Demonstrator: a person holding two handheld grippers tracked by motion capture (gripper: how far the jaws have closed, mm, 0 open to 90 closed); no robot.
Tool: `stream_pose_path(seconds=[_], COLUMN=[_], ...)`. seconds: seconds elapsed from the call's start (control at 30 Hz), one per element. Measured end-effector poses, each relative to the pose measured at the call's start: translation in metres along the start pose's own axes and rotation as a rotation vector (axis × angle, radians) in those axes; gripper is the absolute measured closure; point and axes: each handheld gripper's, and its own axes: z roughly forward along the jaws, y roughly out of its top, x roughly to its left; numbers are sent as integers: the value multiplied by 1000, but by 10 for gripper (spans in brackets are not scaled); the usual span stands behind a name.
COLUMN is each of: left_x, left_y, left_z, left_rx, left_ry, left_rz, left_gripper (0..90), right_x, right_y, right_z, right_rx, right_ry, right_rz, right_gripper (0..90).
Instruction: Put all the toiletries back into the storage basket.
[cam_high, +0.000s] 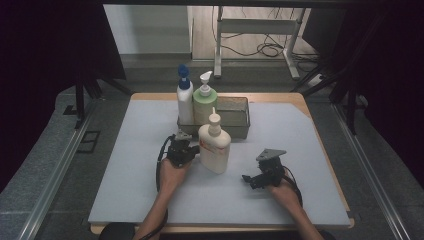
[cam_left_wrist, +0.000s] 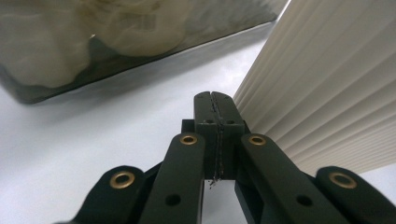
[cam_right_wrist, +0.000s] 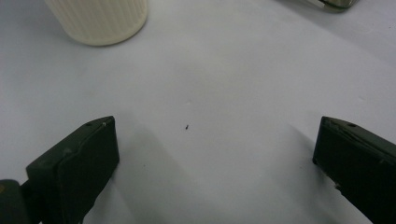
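Two tools: left tool (cam_left_wrist: 215, 105) clenched beside the cream bottle (cam_high: 215, 149), right tool (cam_right_wrist: 215, 158) released.

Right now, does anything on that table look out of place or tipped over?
One thing: the cream pump bottle stands alone on the mat, outside the grey bin where the other two bottles sit upright. Nothing looks spilled or damaged.

- On my table (cam_high: 125, 200) a bin (cam_high: 235, 120) sits toward the far edge.
- Two pump bottles (cam_high: 185, 100) stand side by side at the bin's left end, apparently inside it.
- A third bottle (cam_high: 215, 150) stands upright just in front of the bin.
- My left gripper (cam_high: 192, 150) is right beside that bottle's left side.
- My right gripper (cam_high: 247, 179) lies to the bottle's right, nearer me, apart from it.
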Motion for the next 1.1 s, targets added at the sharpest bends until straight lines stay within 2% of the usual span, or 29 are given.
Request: stream_pose_path(seconds=[0.43, 0.67, 0.9, 1.1], left_x=[-21, -33, -34, -35], left_y=[4, 3, 5, 6], left_z=[8, 12, 8, 1], left_rx=[15, 12, 3, 5], left_ry=[-44, -71, -69, -41], left_rz=[48, 58, 76, 104], left_gripper=[893, 893, 887, 864], right_x=[0, 0, 0, 0], right_y=[0, 0, 0, 1], right_z=[0, 0, 0, 0], right_rx=[1, 1, 4, 9], right_ry=[-3, 0, -2, -1], right_rz=[0, 0, 0, 1], right_gripper=[0, 0, 0, 0])
